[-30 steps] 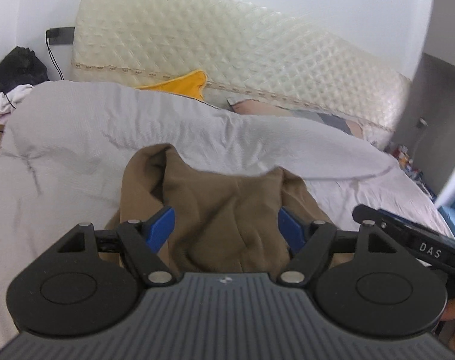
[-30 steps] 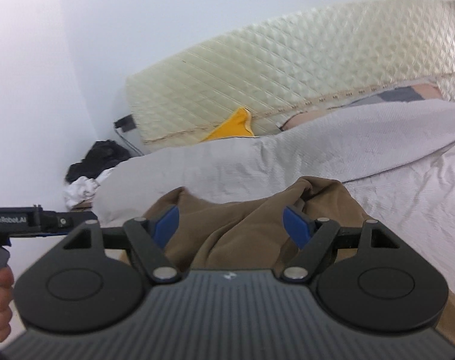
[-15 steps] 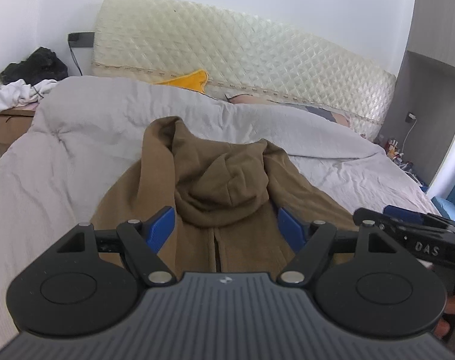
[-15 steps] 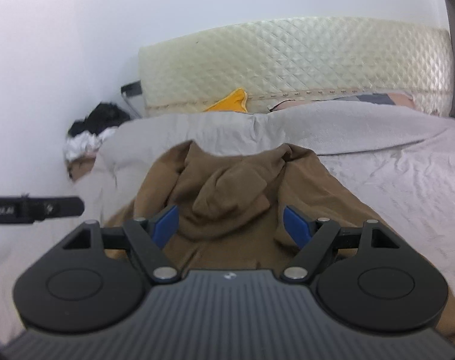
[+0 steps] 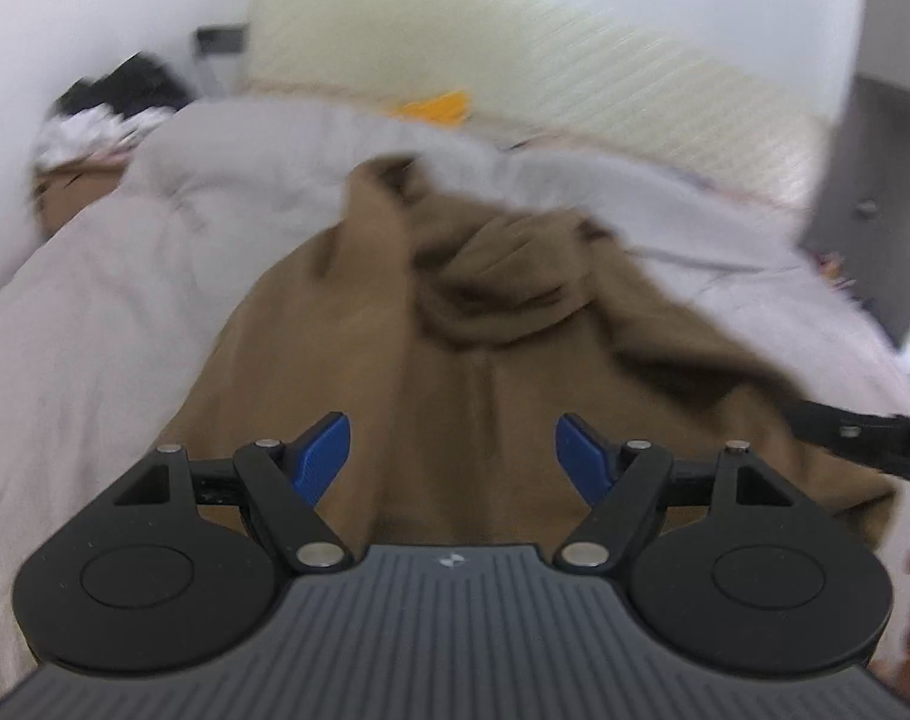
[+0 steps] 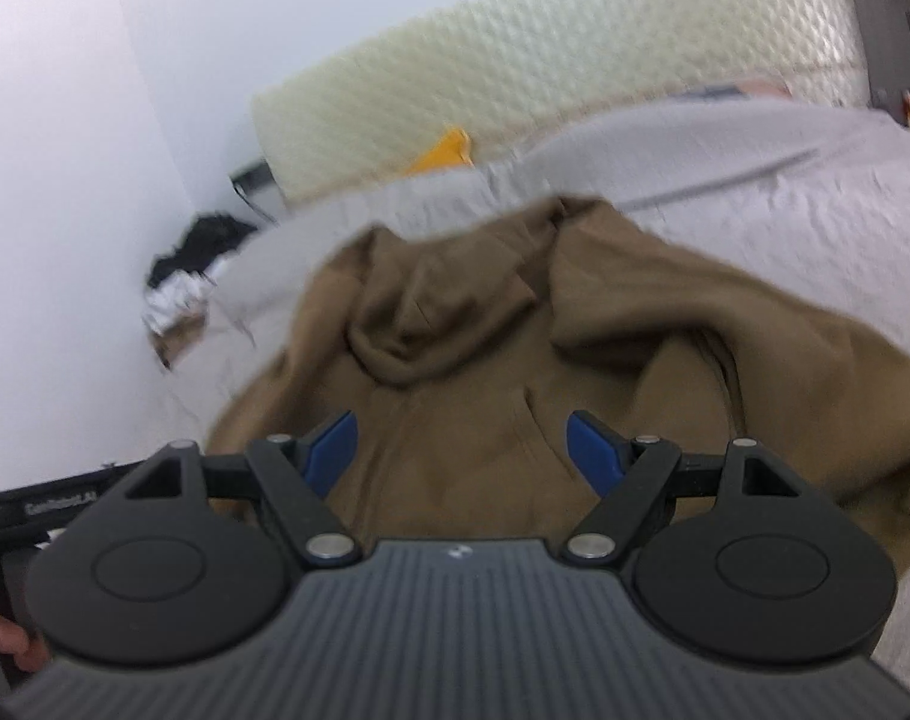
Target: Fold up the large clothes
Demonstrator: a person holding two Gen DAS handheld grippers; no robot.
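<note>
With brown hoodie spread on bed for folding, left gripper and right gripper hover, jaws apart, empty.

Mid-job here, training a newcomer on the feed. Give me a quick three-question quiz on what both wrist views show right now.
1. True or false: the left tongs are shut on the brown hoodie.
2. What does the hoodie lie on? A) gray duvet B) bare floor C) wooden table
3. Fill in: the hood lies bunched toward the ____ of the bed.

Key: 1 false, both left and right tongs are open; 2 A; 3 headboard.
</note>
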